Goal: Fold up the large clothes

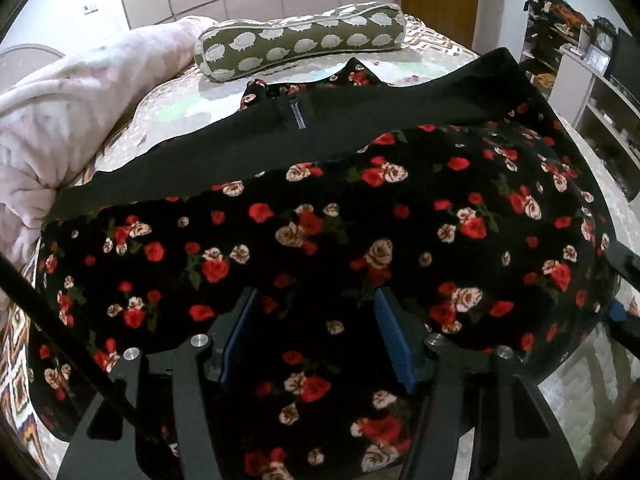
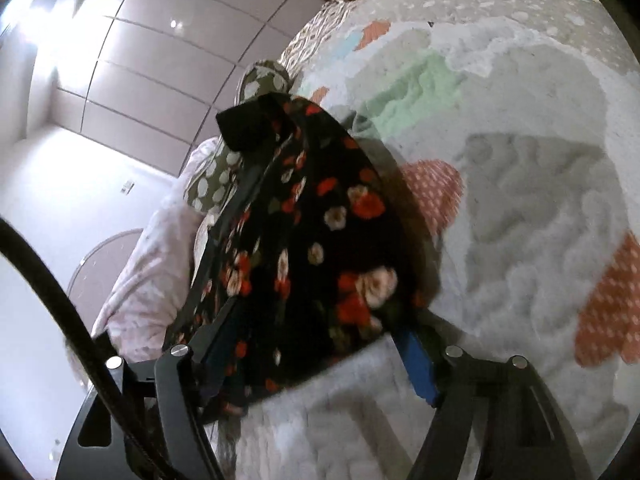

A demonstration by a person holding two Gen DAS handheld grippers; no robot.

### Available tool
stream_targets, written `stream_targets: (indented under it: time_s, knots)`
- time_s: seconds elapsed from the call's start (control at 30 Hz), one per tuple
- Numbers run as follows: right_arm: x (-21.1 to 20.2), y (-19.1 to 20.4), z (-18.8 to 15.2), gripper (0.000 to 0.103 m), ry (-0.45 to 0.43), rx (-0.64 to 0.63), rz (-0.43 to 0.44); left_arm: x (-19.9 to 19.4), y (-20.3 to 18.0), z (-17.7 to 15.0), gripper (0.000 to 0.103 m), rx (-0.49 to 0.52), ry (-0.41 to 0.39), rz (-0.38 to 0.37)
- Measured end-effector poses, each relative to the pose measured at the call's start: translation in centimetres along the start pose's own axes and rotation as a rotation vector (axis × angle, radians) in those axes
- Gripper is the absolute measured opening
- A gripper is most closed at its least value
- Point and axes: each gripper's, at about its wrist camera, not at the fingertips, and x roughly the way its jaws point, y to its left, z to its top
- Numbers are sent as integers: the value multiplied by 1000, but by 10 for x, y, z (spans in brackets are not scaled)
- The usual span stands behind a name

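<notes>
A black garment with red and cream roses [image 1: 320,240] lies spread across the bed, its plain black lining [image 1: 360,120] turned up along the far edge. My left gripper [image 1: 316,296] points down into it. Its blue pads [image 1: 394,344] stand apart with flowered cloth between them, and cloth covers the tips. In the right wrist view an end of the same garment [image 2: 320,232] hangs between the wide-apart jaws of my right gripper [image 2: 320,320]. The cloth rests against the left finger, while the right blue pad [image 2: 418,364] is clear of it.
A quilted patchwork bedspread [image 2: 520,200] covers the bed. A green bolster with white hedgehog shapes [image 1: 300,40] lies at the head. A pink blanket [image 1: 60,120] is bunched at the left. Cluttered shelves [image 1: 580,64] stand to the right, and a black cable [image 2: 60,300] crosses the right wrist view.
</notes>
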Motion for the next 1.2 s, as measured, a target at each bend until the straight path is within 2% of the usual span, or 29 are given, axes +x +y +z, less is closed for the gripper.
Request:
stream_targets:
  time_s: [0.07,0.1,0.13,0.2,0.23,0.3,0.4,0.5,0.57,0.67,0.77,0.9,0.93,1.0,1.1,1.2]
  knots:
    - [6,5,2,75,-11,-24,-31,-1,-1,1,59,0,-4,6]
    - [9,7,4,61,-11,-31,-50,-4,1,2,58,-3,2,-3]
    - [12,6,6,41,2,-16,-50,-9,5,3,55,-14,9,-26]
    - [16,-2,12,33,47,75,-12,-28,22,3,39,-69,14,-98]
    - [14,-2,14,30,56,105,-7,-37,31,3,39,-89,8,-117]
    - [9,13,20,28,60,79,-22,-69,63,-4,40,-154,-42,-144]
    - [1,66,25,26,36,-62,-56,-107,115,-23,42,-243,-102,-149]
    - [7,144,22,25,21,-271,-79,-132,177,-51,45,-362,-125,-126]
    - [22,211,2,24,21,-470,-94,-144,216,-73,45,-441,-130,-90]
    - [57,288,-44,24,67,-686,-70,-156,265,-108,45,-551,-130,-46]
    - [98,339,-104,24,152,-834,-28,-163,302,-143,45,-645,-128,-18]
    - [155,365,-185,23,298,-980,-31,-167,341,-181,45,-741,-120,17]
    - [173,365,-207,23,346,-1032,-55,-168,346,-186,45,-754,-117,20]
    - [196,359,-236,23,380,-1111,-111,-168,352,-192,45,-771,-113,24]
    - [207,348,-250,26,393,-1129,-130,-168,355,-196,45,-777,-115,20]
    - [195,349,-234,36,408,-1087,-56,-166,349,-185,46,-776,-119,-6]
